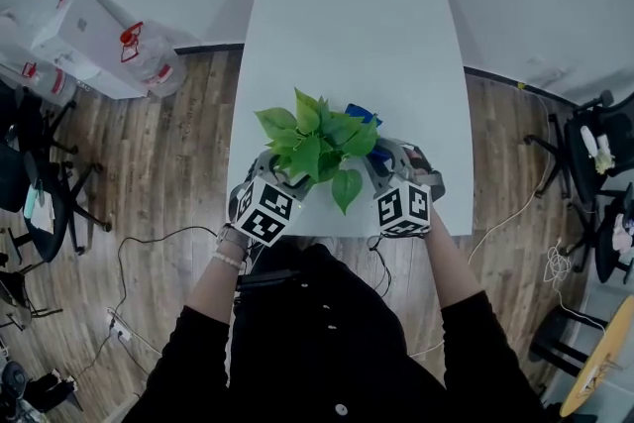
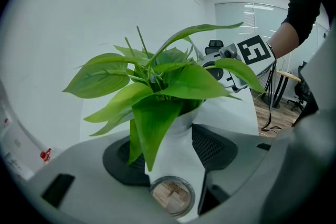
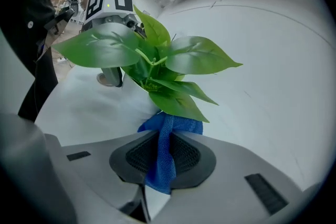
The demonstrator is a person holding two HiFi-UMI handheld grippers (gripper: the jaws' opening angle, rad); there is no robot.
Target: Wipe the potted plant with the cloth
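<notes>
Grips the potted plant [image 1: 319, 152] with the left gripper [image 2: 170, 150], jaws set wide and both pads pressed against the sides of its white pot [image 2: 181, 128]. Pinches the blue cloth [image 3: 173, 126] in the right gripper [image 3: 163, 161], jaws almost together on a bunched fold, with the loose end bulging out ahead under the lowest leaves [image 1: 347, 185] on the plant's right side; cannot tell whether it touches a leaf. Works at the near end of a white table [image 1: 357, 25], with the plant set there between the two grippers. Looks down through broad green foliage that covers both sets of fingertips in the head view and hangs across the pot in the left gripper view. Sees, from each gripper view, the other gripper's marker cube [image 2: 255, 50] beyond the leaves. Around the table: wooden floor [image 1: 178, 144], loose cables [image 1: 149, 253], office chairs [image 1: 50, 183] at both sides, white boxes [image 1: 79, 35] with red tags at the far left.
</notes>
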